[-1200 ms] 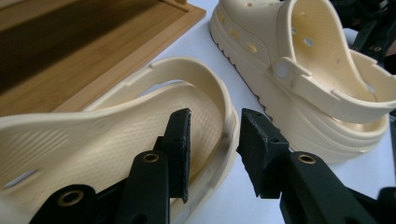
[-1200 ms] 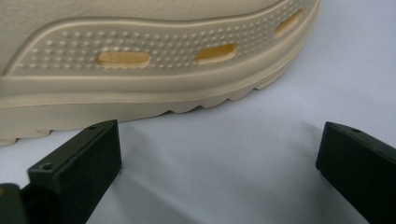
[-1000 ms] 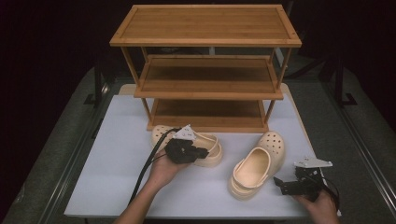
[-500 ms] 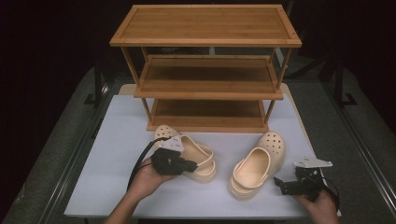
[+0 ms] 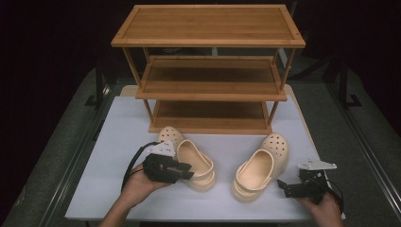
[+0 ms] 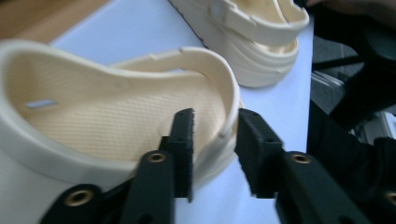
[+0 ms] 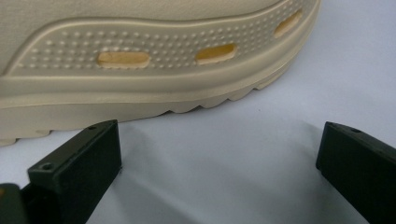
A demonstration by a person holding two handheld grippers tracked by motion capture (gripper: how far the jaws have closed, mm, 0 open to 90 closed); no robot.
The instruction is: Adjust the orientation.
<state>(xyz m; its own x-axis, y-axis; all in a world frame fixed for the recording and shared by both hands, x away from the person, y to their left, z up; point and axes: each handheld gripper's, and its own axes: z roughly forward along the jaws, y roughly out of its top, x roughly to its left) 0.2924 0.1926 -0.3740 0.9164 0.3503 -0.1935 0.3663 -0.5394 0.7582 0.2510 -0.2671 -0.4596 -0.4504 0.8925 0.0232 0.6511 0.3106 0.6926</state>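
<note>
At the near edge of the white tabletop [image 5: 118,137] in the high view, the person's left hand [image 5: 137,187] and right hand [image 5: 326,213] come in from below, each holding a black tool. The left tongs [image 5: 185,171] lie over the near side of the left clog [image 5: 196,163], a cream foam shoe with its toe pointing toward the shelf. In the left gripper view the left tongs [image 6: 215,140] straddle the raised rim of that clog [image 6: 116,112] near its heel: one jaw sits inside the shoe over the textured footbed, the other outside the wall. The jaws stand a little apart with the rim between them; whether they press it I cannot tell.

The right tongs [image 5: 285,187] sit low at the near right of the tabletop, just beside the right clog [image 5: 260,168] but not touching it. In the right gripper view the right tongs [image 7: 219,154] are spread wide with bare tabletop [image 7: 233,163] between the jaws, and the side of the right clog [image 7: 140,60], with its slots and ridged sole, lies just beyond them.

The two clogs lie side by side, apart, toes toward the rack. Behind them stands a wooden shoe rack [image 5: 208,71] with three shelves, its foot on the far part of the tabletop. Dark floor surrounds the table.
</note>
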